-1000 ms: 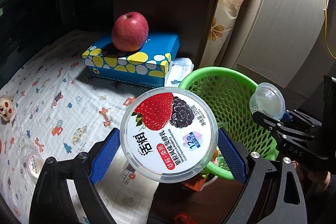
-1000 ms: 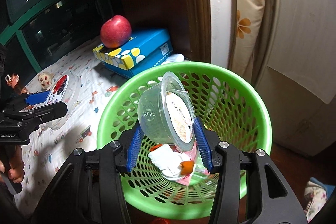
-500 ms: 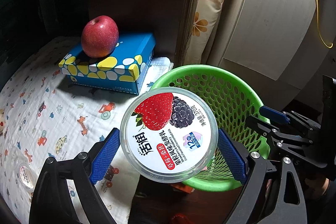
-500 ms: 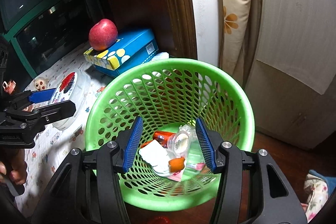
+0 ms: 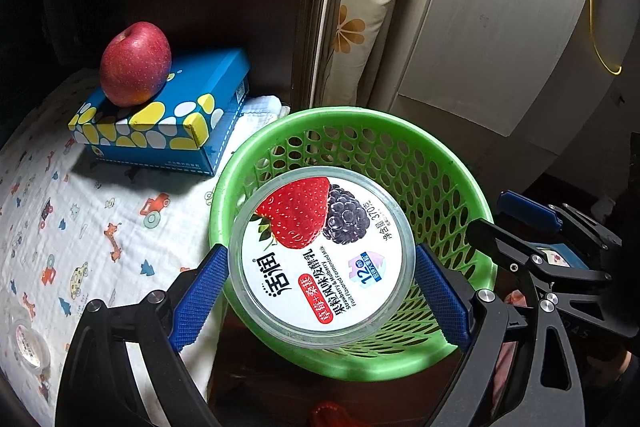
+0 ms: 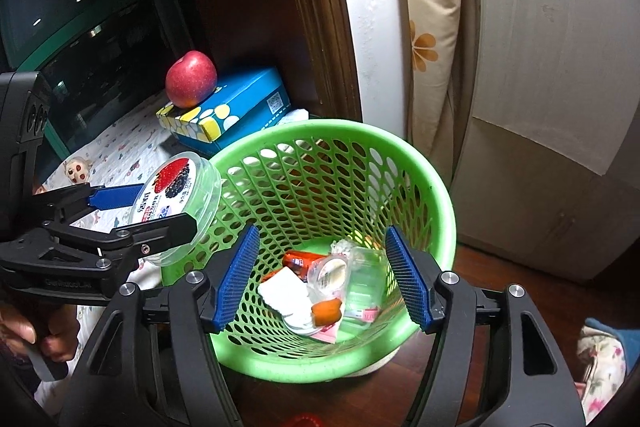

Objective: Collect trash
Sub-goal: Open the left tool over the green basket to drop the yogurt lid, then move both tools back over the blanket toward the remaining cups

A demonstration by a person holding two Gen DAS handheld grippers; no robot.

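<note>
- Left wrist view: The left gripper (image 5: 322, 291) was clamped on the round yogurt tub (image 5: 322, 255), one blue pad on each side. The tub was tipped so its picture lid faced the camera.
- It hung over the near edge of the green basket (image 5: 460, 187), not over the middle. I think that if the gripper let go here, the tub could hit the rim and bounce onto the floor or back onto the bed with the printed sheet (image 5: 80, 207).
- The left gripper pointed down at a slant toward the basket. The right gripper (image 5: 520, 223) sat close by at the right, so the two could bump.
- A small cup (image 5: 30, 347) lay on the sheet, so there was more to pick up. The apple (image 5: 136, 63) on the blue box (image 5: 168, 115) did not look like trash.
- Right wrist view: The right gripper (image 6: 324, 277) had nothing between its pads, and they were moving apart. It slanted down over the basket (image 6: 400, 155).
- Trash (image 6: 320, 287) lay at the bottom.
- The tub (image 6: 176, 187) was at the basket's left rim, partly outside it. A hand (image 6: 40, 335) held the left gripper (image 6: 160, 207).
</note>
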